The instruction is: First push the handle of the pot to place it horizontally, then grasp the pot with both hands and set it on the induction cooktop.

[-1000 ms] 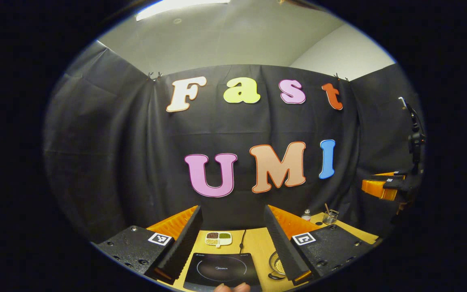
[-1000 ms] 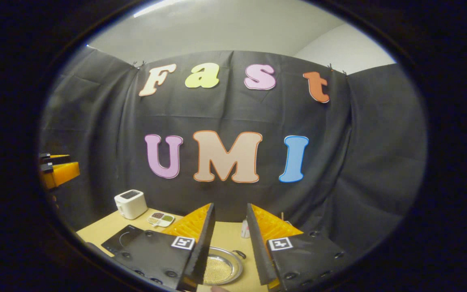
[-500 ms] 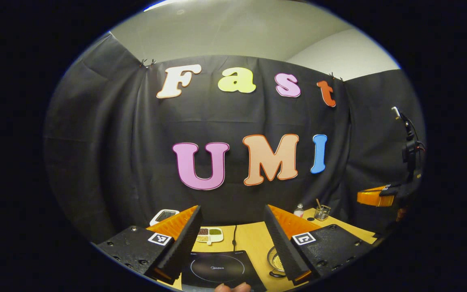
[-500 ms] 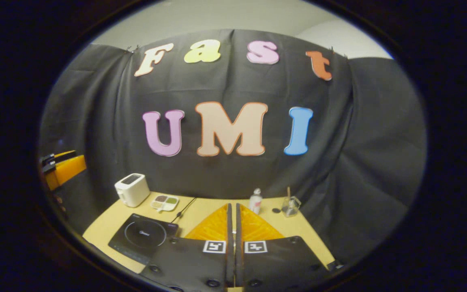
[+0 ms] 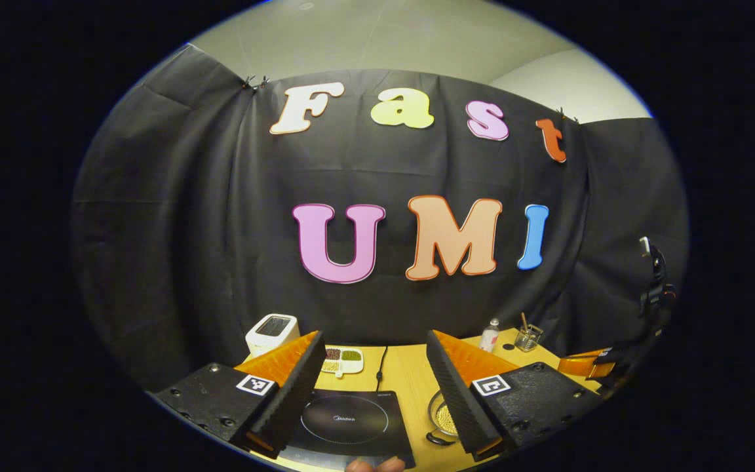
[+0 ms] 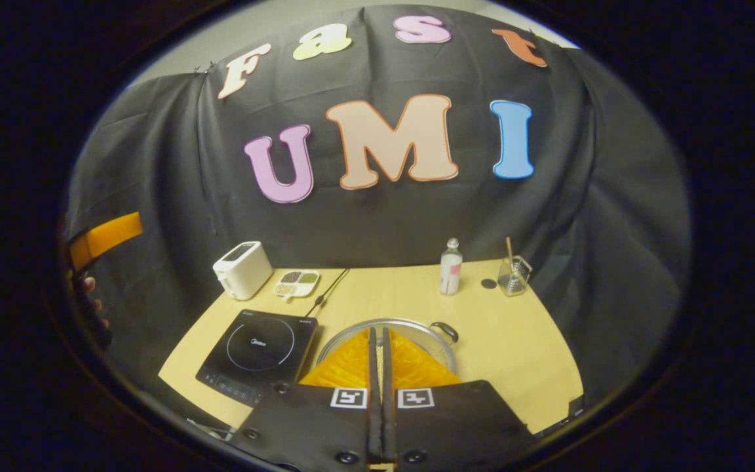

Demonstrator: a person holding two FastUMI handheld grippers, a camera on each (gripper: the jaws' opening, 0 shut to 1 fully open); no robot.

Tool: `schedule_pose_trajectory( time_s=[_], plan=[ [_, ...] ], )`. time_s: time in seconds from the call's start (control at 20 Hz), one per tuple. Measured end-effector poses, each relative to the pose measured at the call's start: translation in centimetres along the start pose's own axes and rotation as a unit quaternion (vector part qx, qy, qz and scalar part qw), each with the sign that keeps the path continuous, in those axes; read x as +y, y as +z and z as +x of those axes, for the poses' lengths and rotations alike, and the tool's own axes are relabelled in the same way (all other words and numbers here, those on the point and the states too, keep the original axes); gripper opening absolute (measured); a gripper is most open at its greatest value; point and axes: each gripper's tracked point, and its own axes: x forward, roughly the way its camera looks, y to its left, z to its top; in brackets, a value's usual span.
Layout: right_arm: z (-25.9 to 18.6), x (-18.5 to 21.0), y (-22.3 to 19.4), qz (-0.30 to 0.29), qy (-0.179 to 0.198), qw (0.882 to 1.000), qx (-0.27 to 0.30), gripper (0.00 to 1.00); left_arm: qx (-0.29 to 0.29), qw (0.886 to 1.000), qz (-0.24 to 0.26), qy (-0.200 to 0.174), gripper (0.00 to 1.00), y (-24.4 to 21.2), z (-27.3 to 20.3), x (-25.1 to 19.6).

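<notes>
In the right gripper view the right gripper [image 6: 378, 341] is seen with its two orange fingers pressed together, nothing held between them, their tips raised above the pot [image 6: 410, 330]. The pot is set on the wooden table [image 6: 522, 347], just to the right of the black induction cooktop [image 6: 256, 351] and apart from it. One small dark handle [image 6: 446, 331] is seen at the pot's far right rim (the near part of the pot is hidden behind the fingers). At the back of the table a white toaster [image 6: 242, 269] is placed on the left, with a small divided dish [image 6: 296, 282] beside it and a black cord [image 6: 327, 293] running from the back edge toward the cooktop. Further right a small bottle [image 6: 450, 267] and a glass cup [image 6: 512, 276] with a stick in it are found near the cloth wall. At the left edge of this view an orange finger of the left gripper [image 6: 103, 237] is seen, with part of a hand [image 6: 92, 298] below it.

In the left gripper view the left gripper [image 5: 376, 351] is held wide apart and empty above the near edge of the table. Between its fingers the cooktop [image 5: 348, 426] is seen, and the pot [image 5: 443, 417], with yellowish contents, is partly covered by the right-hand finger. The right gripper [image 5: 590, 362] is glimpsed at the far right edge. Two fingertips [image 5: 374, 465] are visible at the bottom edge.
</notes>
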Motion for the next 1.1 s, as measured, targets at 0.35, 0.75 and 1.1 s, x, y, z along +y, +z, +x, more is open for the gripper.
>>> schedule_pose_trajectory(
  time_s=[0.35, 0.75, 1.1],
  plan=[
    [2.0, -0.1, -7.1, 0.083, -0.020, 0.993, 0.080, 0.03, -0.015, 1.000, 0.011, -0.020, 0.94, 0.0, 1.8, 0.4],
    [3.6, 1.3, -12.8, 0.091, -0.118, 0.981, 0.121, 0.00, 0.001, 0.988, -0.006, -0.151, 0.94, -3.9, 5.2, 0.7],
    [4.9, 3.7, -18.7, 0.141, -0.159, 0.957, 0.195, 0.03, 0.016, 0.983, -0.007, -0.182, 0.94, -6.2, 6.5, 3.2]
  ],
)
